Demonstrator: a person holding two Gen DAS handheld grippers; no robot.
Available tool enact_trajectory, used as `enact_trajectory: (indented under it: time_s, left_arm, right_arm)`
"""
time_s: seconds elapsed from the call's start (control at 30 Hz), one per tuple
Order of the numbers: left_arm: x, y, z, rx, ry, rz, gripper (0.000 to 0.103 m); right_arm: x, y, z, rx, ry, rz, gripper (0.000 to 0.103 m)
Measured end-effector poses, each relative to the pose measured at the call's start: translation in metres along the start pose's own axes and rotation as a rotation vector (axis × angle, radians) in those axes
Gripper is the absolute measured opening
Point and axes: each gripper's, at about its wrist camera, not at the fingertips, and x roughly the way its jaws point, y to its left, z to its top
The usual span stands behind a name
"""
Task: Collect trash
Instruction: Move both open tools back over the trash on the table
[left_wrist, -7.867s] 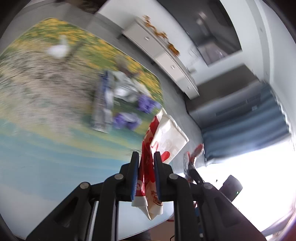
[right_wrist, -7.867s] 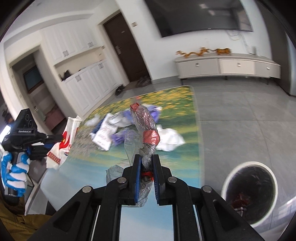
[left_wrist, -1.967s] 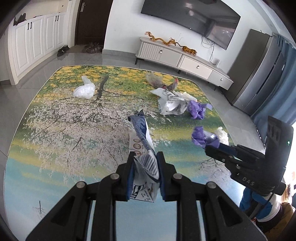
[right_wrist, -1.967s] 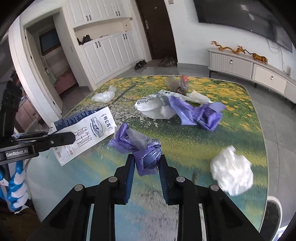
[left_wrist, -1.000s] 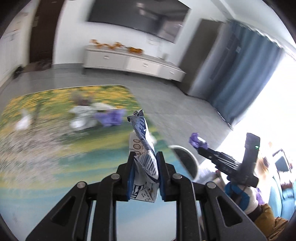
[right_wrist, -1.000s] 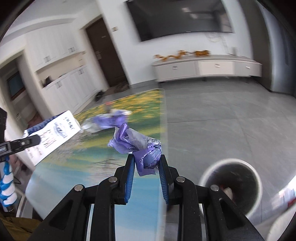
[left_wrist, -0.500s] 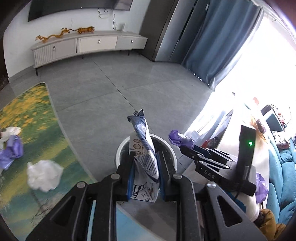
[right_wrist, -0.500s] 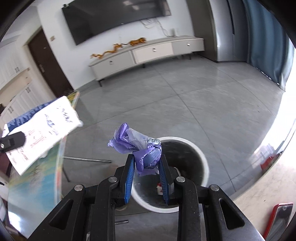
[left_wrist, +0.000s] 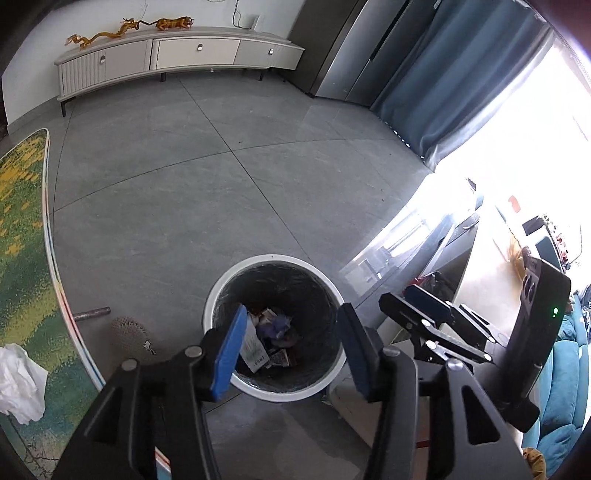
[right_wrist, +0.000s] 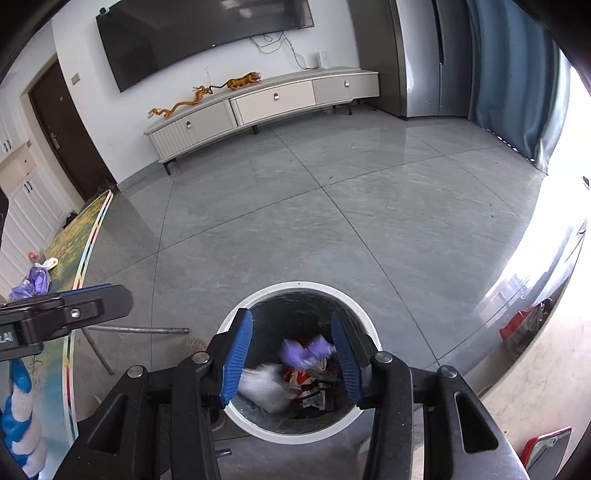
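Trash bin (left_wrist: 221, 291) stands beside table (left_wrist: 22, 295), unobstructed.

White-rimmed bin (left_wrist: 218, 295) on grey tiled floor (left_wrist: 166, 177), beside printed table (left_wrist: 22, 258).

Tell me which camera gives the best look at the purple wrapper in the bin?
The right wrist view shows it best: the purple wrapper sits in plain sight, slightly blurred, between the opening jaws of the right hand-held gripper, inside the trash bin. In the left wrist view it is only a small, dark purple patch among other trash.
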Motion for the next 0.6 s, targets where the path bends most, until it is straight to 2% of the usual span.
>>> enact_trajectory:
  time_s: [0.13,0.37,0.53,0.6]
  left_arm:
    - [-0.022,0.000,-0.009,0.026,-0.053,0.031,0.049]
    - [-0.070,-0.010,-0.026,0.113,-0.172,0.077,0.049]
    - [-0.099,-0.003,-0.043,0.136,-0.186,0.111,0.049]
    - [-0.113,0.004,-0.051,0.134,-0.202,0.129,0.049]
  right_arm:
    - [-0.009,0.004,0.001,0.008,-0.024,0.013,0.043]
    - [-0.040,0.019,0.005,-0.016,-0.097,0.032,0.051]
    - [-0.064,0.035,0.010,-0.042,-0.148,0.047,0.063]
    - [-0.073,0.043,0.011,-0.049,-0.169,0.053,0.073]
